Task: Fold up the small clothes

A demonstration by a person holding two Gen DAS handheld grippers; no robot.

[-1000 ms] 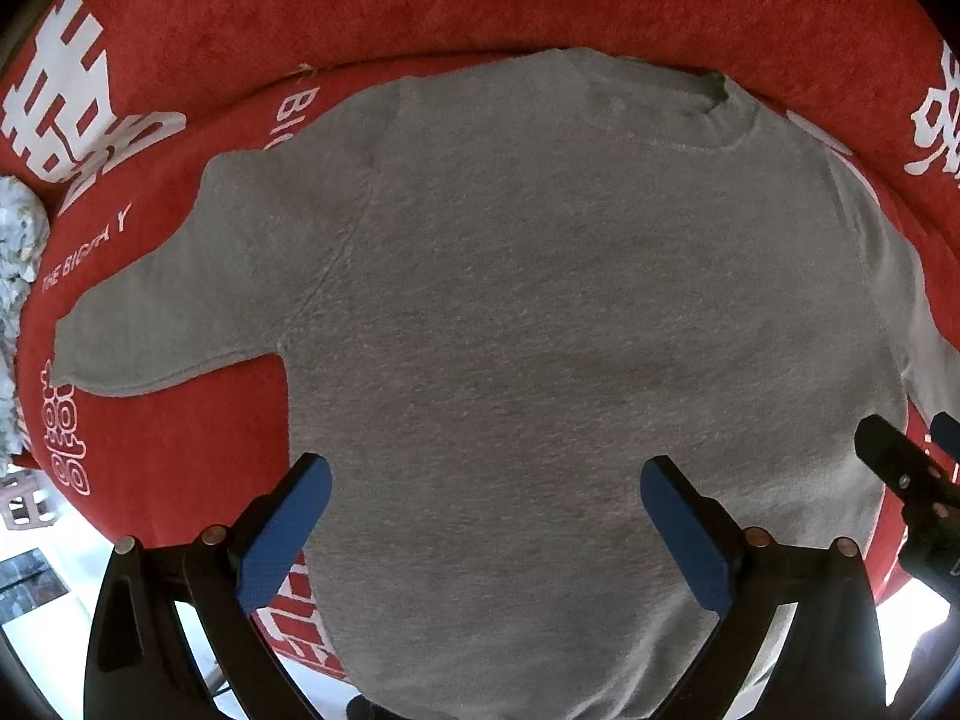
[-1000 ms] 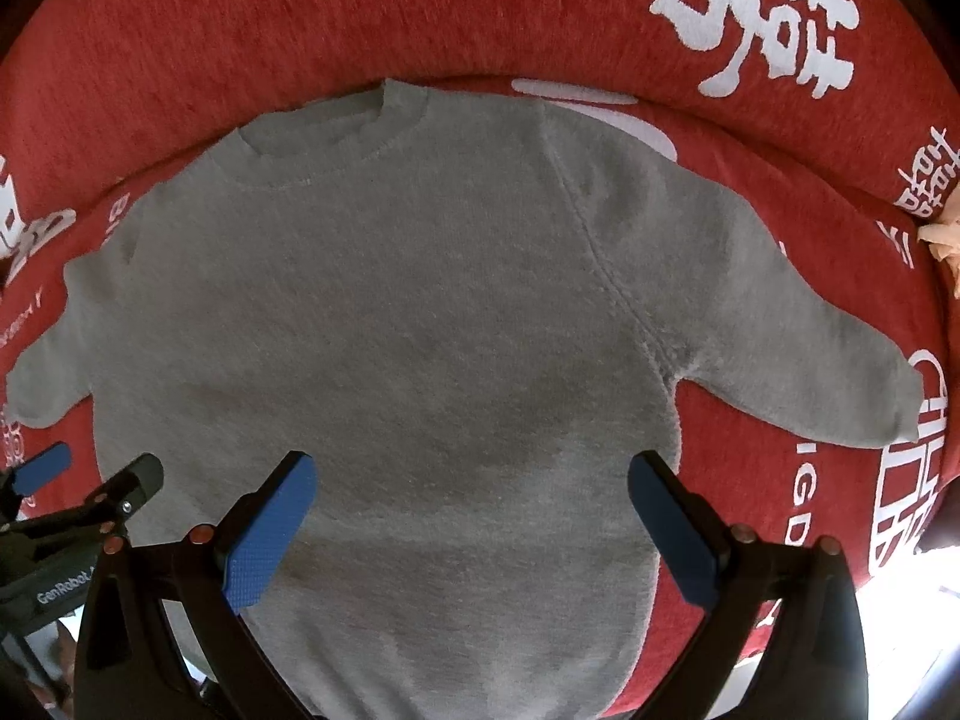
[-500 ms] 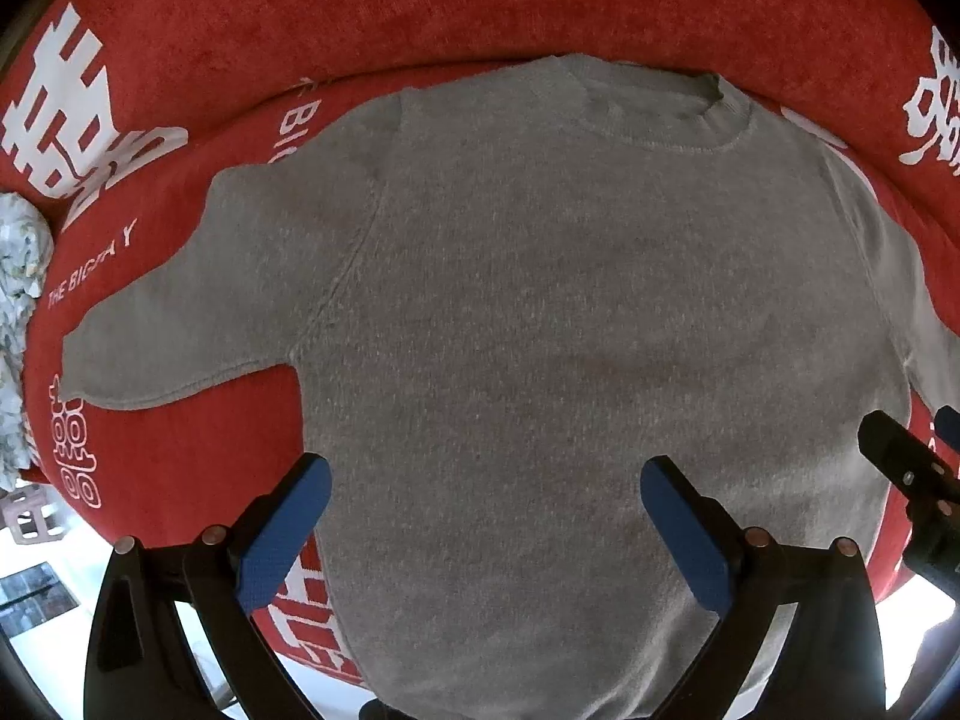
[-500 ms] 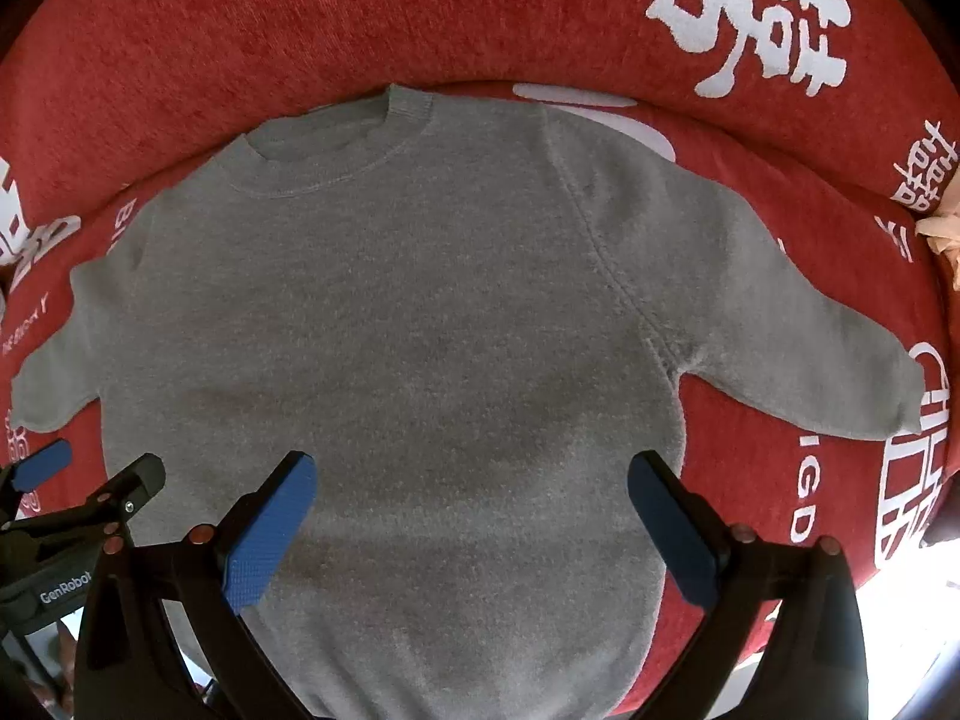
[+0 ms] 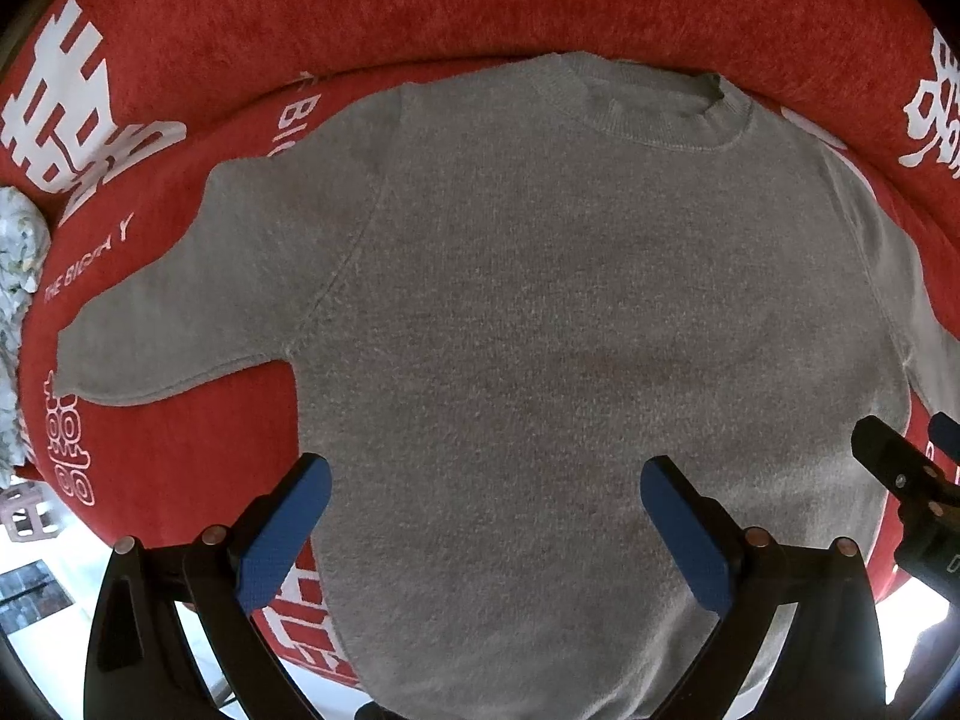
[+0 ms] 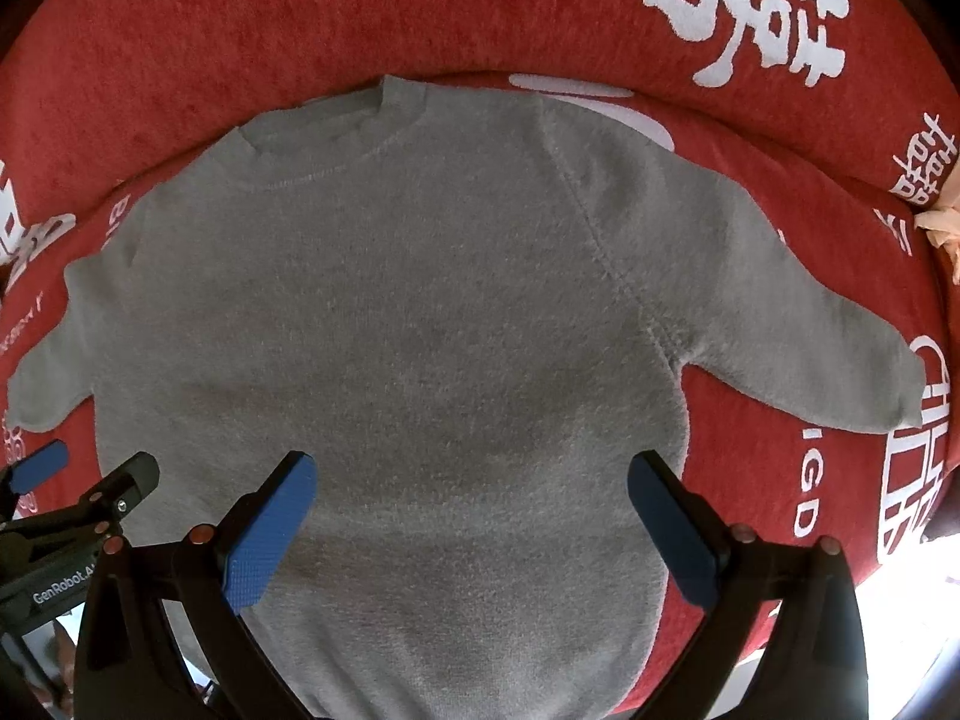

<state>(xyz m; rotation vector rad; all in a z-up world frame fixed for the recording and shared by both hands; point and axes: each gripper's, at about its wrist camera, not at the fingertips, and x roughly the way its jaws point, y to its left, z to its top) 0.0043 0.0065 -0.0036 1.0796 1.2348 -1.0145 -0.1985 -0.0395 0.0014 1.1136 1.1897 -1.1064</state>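
Covering everything below: red cushion (image 5: 420, 6) with white lettering | lying flat on it, front up, collar far, both sleeves spread: grey sweater (image 5: 570, 330) | hovering above hem, blue pads wide apart, gripping nothing: left gripper (image 5: 486, 516) | likewise spread wide, empty, just beside: right gripper (image 6: 474, 510)

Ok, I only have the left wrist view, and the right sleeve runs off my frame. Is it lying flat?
Observer: Yes. The right sleeve lies flat and spread out, with its cuff on the red cover.
Operator: Anything near that cuff?
Observer: A pale cloth sits at the far right edge, apart from the cuff.
Operator: And the right gripper?
Observer: The right gripper is open and holds nothing. It points at the lower half of the sweater.
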